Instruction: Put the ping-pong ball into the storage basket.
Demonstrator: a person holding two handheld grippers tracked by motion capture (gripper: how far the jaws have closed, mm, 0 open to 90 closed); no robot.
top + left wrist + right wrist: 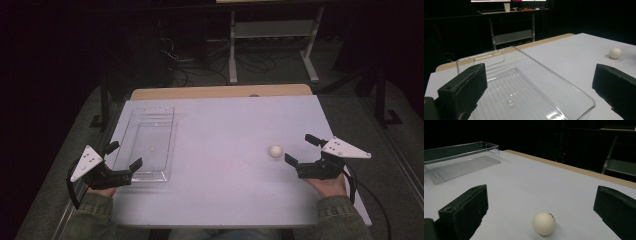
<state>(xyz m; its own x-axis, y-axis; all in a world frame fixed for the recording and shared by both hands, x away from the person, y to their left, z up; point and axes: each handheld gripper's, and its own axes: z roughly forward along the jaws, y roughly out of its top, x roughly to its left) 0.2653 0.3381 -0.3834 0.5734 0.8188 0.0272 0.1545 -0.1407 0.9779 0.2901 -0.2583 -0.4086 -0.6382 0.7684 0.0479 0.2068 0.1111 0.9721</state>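
Lining up on the white ball [275,151], right of centre in the high view, resting alone on the white table [225,190]. Aimed at it from just to its right: the right gripper [301,149], jaws spread wide, nothing between the pads, ball just beyond the tips. Seen again in the right gripper view at bottom centre [544,223], lying between the lines of the two black jaws but ahead of them, untouched, a small dark mark near its top.

Parked at the lower left of the high view: the left gripper [124,155], likewise wide open and holding nothing, tips hovering at the near end of the clear tray [131,129]. Tray empty, long side running up the frame, its rim crossing the middle of the left gripper view [564,80], with the ball small at the right edge [615,53]. Well apart, tray and ball, with bare table between.

Judged as the approach step of a pick, probably toward dropping the ball into the tray, though nothing lifted yet.

Called for next: easing the right gripper forward until the ball sits squarely between the pads, then closing gently and evenly. Worth minding: a round, light ball, likely to roll off at a one-sided nudge or squirt out under a hard pinch.
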